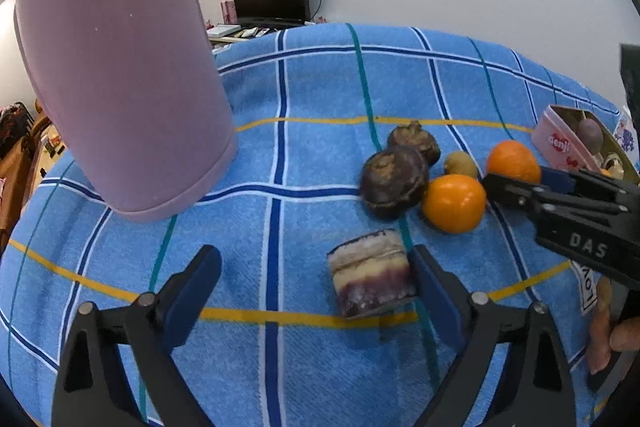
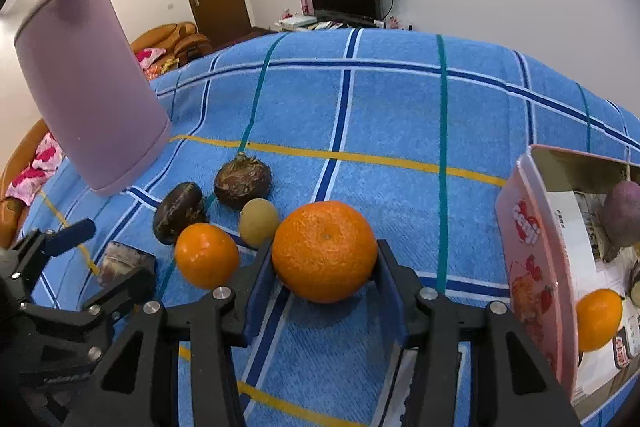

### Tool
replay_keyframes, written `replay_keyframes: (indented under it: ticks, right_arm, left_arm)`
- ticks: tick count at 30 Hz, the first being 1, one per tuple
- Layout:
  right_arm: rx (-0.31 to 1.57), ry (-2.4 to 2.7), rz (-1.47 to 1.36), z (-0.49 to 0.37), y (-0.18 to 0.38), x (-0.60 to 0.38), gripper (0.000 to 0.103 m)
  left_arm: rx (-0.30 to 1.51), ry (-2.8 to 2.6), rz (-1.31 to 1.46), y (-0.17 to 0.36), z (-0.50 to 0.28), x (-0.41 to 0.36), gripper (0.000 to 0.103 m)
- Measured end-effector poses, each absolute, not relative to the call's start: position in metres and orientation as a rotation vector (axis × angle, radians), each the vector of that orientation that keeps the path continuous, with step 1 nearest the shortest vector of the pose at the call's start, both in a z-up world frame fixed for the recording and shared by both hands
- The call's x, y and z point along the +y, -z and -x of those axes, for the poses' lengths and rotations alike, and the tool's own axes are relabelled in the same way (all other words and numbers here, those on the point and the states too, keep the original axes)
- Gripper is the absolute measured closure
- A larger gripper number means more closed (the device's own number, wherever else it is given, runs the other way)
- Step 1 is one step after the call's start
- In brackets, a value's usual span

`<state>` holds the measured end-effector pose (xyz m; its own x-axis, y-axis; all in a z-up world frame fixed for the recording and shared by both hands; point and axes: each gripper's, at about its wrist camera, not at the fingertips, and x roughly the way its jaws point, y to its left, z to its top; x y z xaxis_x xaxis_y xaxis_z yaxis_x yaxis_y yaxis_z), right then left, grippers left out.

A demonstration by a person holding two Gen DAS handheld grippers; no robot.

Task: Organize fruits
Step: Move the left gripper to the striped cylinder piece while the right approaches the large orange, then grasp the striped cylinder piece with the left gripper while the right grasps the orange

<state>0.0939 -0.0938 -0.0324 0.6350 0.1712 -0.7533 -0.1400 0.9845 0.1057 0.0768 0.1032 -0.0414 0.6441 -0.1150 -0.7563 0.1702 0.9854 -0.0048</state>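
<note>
Right gripper [image 2: 325, 269]: clamped on large orange [image 2: 325, 251], resting on blue plaid cloth [image 2: 400, 115] | left gripper [image 1: 316, 283]: spread wide, sugarcane chunk [image 1: 370, 273] against its right finger | pink box [image 2: 532, 247]: holds another orange [image 2: 599, 319].
</note>
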Motion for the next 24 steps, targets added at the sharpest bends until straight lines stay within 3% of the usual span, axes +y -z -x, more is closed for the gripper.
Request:
replay_keyframes:
  ticks: [4,7,9,14,24]
  right_arm:
    - [0.838,-0.174,-0.052,-0.087,0.028,-0.097,0.053]
    - [0.830,-0.171,-0.056,-0.083,0.026,-0.099,0.053]
    - [0.827,-0.170,-0.059,-0.082,0.026,-0.099,0.053]
    - [0.804,-0.159,-0.062,-0.075,0.023,-0.101,0.053]
    - [0.657,-0.145,-0.007,-0.051,0.004,-0.097,0.053]
  left_arm:
    - [0.880,0.170,-0.027,0.045,-0.081,0.106,0.009]
    - [0.913,0.194,0.017,0.050,-0.086,0.108,0.017]
    - [0.898,0.228,0.026,0.048,-0.083,0.107,0.034]
    - [0.888,0.282,0.009,0.047,-0.080,0.098,0.061]
    - [0.734,0.214,0.120,0.027,-0.067,0.119,0.062]
